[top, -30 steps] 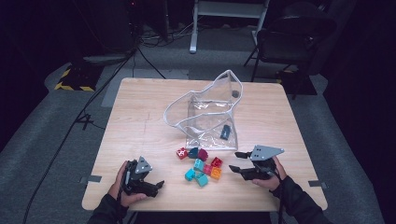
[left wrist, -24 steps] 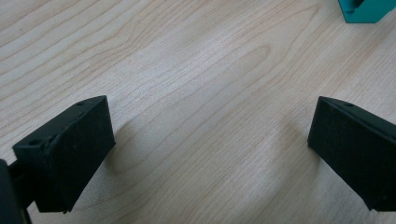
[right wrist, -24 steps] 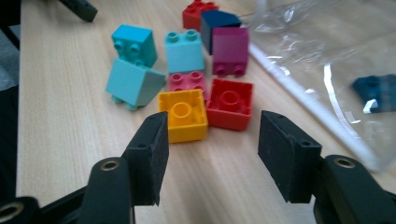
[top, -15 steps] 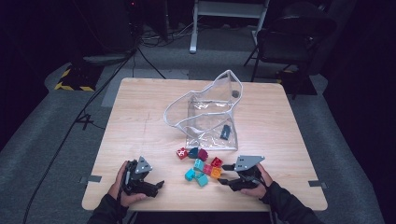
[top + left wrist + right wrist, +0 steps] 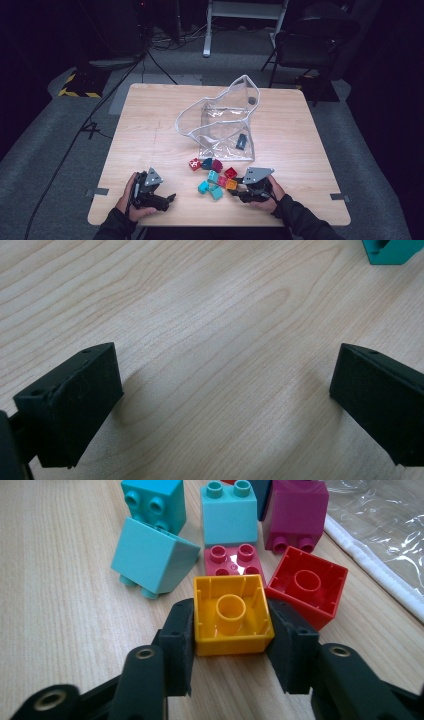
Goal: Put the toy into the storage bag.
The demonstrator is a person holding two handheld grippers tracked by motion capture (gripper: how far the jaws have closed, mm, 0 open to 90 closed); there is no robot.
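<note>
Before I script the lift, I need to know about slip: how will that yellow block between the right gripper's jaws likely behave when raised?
The yellow block is probably light: it lies hollow side up, with thin walls. It looks like stiff, glossy plastic, so it may slip, though the right gripper clamps two flat sides squarely. Its boxy shape should not roll, but it sits close to the red block and might nudge it.

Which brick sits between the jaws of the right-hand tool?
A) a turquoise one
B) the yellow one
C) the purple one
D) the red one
B: in the right gripper view the tool has a black jaw against each side of the yellow brick, hollow side up, while the red brick lies just beyond, outside the jaws.
</note>
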